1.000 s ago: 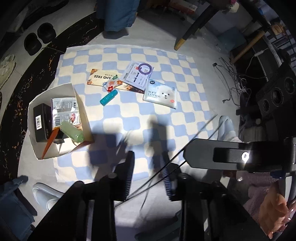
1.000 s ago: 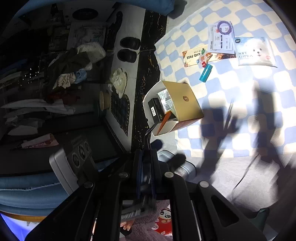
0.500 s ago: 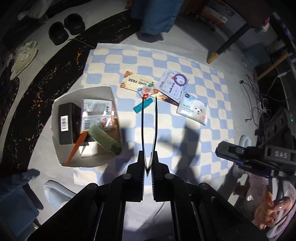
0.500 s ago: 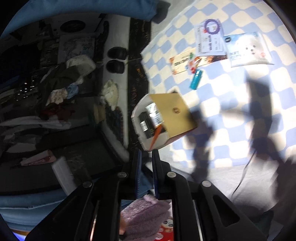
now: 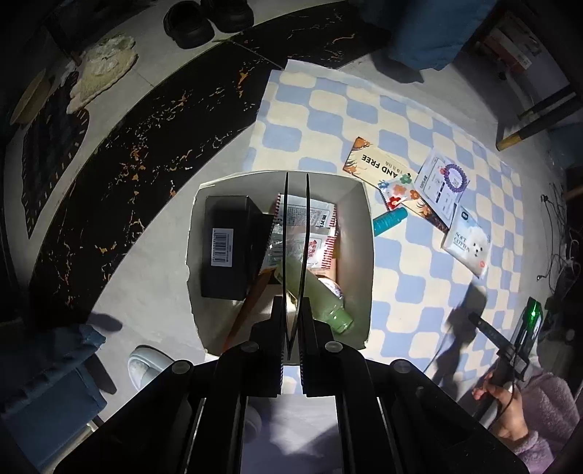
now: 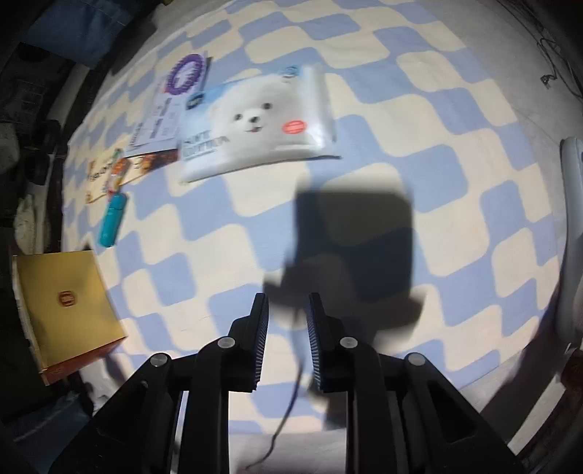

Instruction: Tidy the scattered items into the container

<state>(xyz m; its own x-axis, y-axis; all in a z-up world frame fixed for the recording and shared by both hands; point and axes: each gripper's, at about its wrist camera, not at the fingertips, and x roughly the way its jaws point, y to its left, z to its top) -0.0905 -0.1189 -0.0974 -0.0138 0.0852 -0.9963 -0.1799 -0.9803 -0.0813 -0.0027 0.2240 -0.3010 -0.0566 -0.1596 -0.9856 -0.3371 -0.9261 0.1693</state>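
My left gripper [image 5: 291, 302] points straight down over the open white box [image 5: 359, 189], shut on a thin black hoop [image 5: 307, 204] whose two arms reach forward over the box. Inside lie a black carton [image 5: 226, 244], printed sachets [image 5: 320, 226] and a green bottle [image 5: 320, 295]. On the checked cloth [image 5: 328, 102] lie a card [image 5: 375, 162], a flower packet [image 5: 399, 189], a teal tube [image 5: 390, 220], a purple hair-tie card [image 5: 442, 180] and a tissue pack [image 5: 468, 242]. My right gripper [image 6: 288, 302] hangs low over the cloth, just short of the tissue pack [image 6: 258, 120]. Its jaws are opening, with nothing between them.
Black shoes [image 5: 207, 18] and a pale mat [image 5: 102, 69] lie on the dark floor beyond the box. A light slipper [image 5: 145, 364] sits near its front corner and another slipper [image 6: 572, 226] by the cloth's right edge. A person's hand [image 5: 503, 401] holds the right tool. Cables [image 5: 561, 255] trail at right.
The left jaws closed on the hoop and moved left to above the box. The right gripper swung down from facing the room's edge to the cloth, its jaws spreading apart.
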